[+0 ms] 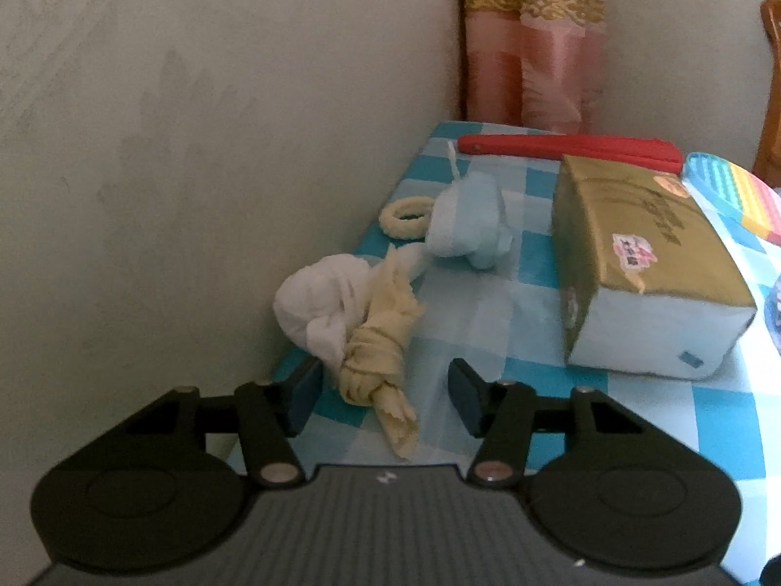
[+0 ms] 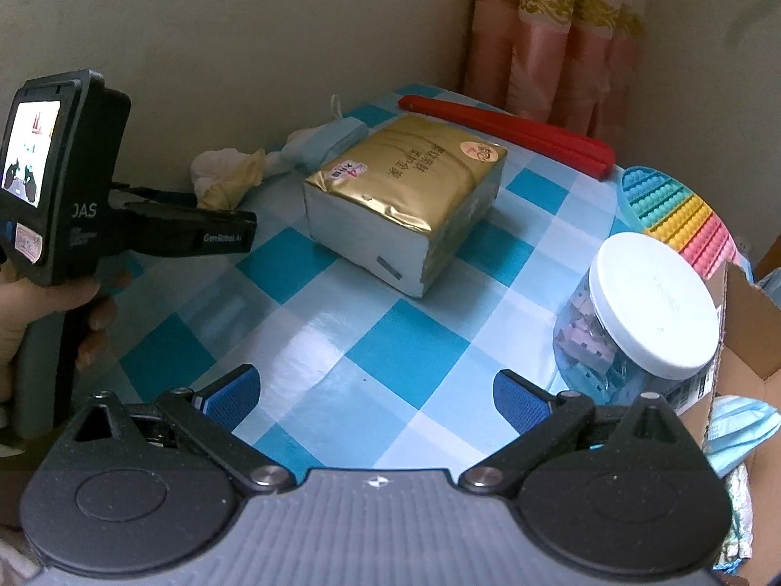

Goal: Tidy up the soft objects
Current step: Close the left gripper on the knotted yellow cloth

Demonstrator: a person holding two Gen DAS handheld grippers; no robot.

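A knotted bundle of cream and white cloth [image 1: 363,337] lies on the checked table by the wall. My left gripper [image 1: 383,393] is open, its fingers on either side of the bundle's near end, not closed on it. Behind lie a pale blue cloth [image 1: 468,219] and a cream hair tie [image 1: 407,215]. In the right wrist view the bundle [image 2: 227,178] and blue cloth [image 2: 324,141] sit far left, with the left gripper's fingers [image 2: 222,232] just in front of them. My right gripper [image 2: 376,393] is open and empty above the table's front.
A gold tissue pack [image 1: 644,263] [image 2: 405,195] stands mid-table. A red folded fan [image 2: 507,127] lies at the back. A rainbow silicone pad [image 2: 678,215], a white-lidded jar [image 2: 644,312] and a cardboard box [image 2: 742,342] with a blue mask [image 2: 737,434] stand right. The wall [image 1: 195,146] is left.
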